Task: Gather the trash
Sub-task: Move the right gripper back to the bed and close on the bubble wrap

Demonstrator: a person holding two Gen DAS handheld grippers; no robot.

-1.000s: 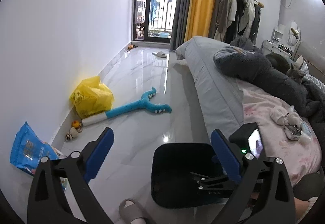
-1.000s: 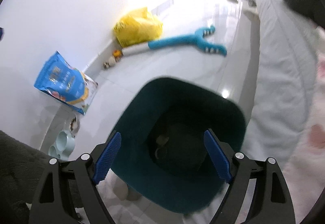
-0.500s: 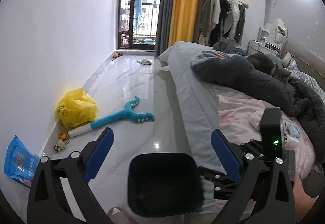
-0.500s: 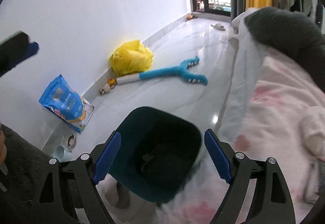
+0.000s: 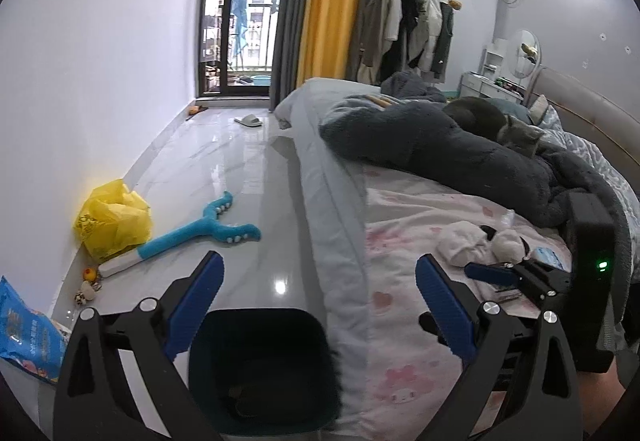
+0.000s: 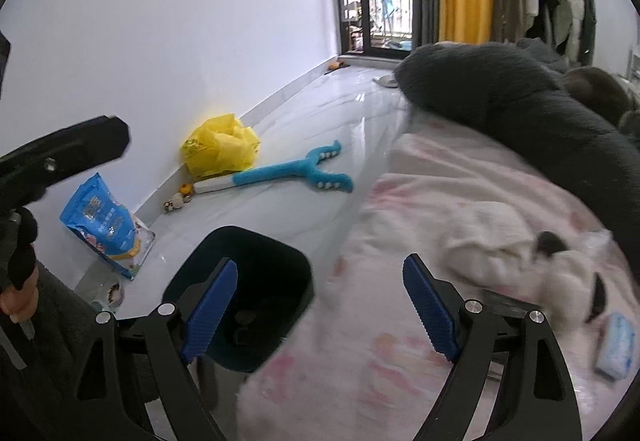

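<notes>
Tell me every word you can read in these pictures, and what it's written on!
None reads clearly.
Blue bag: big pale letters, too blurred.
Yellow bag: dark print, too small.
Small blue packet on the bed: print too blurred.

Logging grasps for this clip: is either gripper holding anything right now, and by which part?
Nothing is held. The left gripper and the right gripper are both open with nothing between the pads; the dark bin stands below on the floor.

Bin (image 6: 256, 261) contents dark, unidentifiable. Bed items (image 6: 520, 257) at right blurred. Blue bag (image 5: 20, 325) cut off at left edge.
</notes>
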